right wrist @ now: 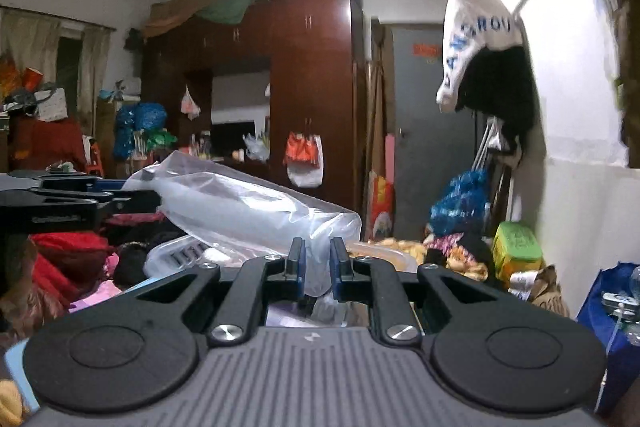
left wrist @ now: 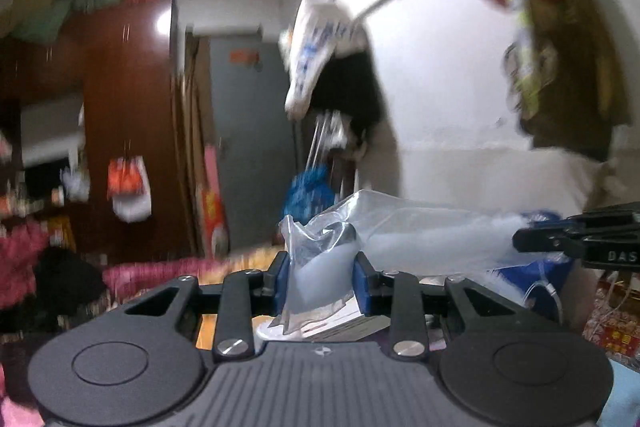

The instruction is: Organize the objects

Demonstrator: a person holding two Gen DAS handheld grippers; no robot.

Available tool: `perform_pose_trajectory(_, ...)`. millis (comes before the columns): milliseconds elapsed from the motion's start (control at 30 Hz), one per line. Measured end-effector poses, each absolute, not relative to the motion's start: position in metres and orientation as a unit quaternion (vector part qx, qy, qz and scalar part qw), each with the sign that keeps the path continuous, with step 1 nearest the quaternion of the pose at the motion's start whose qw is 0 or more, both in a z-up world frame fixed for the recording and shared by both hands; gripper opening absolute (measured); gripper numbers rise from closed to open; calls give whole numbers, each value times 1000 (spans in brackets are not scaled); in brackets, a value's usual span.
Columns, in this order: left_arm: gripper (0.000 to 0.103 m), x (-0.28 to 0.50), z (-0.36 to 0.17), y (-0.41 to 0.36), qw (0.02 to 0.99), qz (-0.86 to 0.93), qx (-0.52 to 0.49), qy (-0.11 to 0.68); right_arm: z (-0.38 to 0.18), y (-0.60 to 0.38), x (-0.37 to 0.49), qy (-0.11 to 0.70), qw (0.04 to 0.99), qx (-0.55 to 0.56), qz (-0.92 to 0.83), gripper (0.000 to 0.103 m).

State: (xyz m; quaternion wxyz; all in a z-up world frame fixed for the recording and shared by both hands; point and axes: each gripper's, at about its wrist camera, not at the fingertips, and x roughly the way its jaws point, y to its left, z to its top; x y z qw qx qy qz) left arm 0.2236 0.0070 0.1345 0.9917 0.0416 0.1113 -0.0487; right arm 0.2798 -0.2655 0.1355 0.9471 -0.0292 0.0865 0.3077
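Note:
A clear plastic bag (left wrist: 420, 239) is stretched between my two grippers, lifted above the clutter. My left gripper (left wrist: 320, 283) is shut on one end of the bag, which bunches between its blue pads. My right gripper (right wrist: 317, 267) is shut on the other end of the bag (right wrist: 248, 211). The right gripper shows at the right edge of the left wrist view (left wrist: 580, 241). The left gripper shows at the left edge of the right wrist view (right wrist: 80, 203). What is inside the bag cannot be told.
Papers and a white item (left wrist: 340, 327) lie under the left gripper. Clothes and bags (right wrist: 72, 259) pile at the left. A brown wardrobe (right wrist: 312, 87), a grey door (right wrist: 432, 147), a blue bag (right wrist: 460, 203) and a green box (right wrist: 516, 247) stand ahead by the white wall.

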Motion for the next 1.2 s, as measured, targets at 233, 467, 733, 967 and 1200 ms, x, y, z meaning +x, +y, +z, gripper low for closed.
perform_pose_trajectory(233,37,282,113,3,985,-2,44,168,112,-232,354,164,948,-48,267,14)
perform_pose_trajectory(467,80,279,110,7,985,18,46,168,105,-231,360,165,953,-54,250,27)
perform_pose_trajectory(733,101,250,114,14,990,-15,23,136,107,-245,352,150,953,-32,261,102)
perform_pose_trajectory(967,101,225,113,13,993,-17,36,110,114,-257,335,148,945,-9,293,103)
perform_pose_trajectory(1200,101,206,118,5,991,-27,60,115,115,-254,316,144,953,-31,266,103)
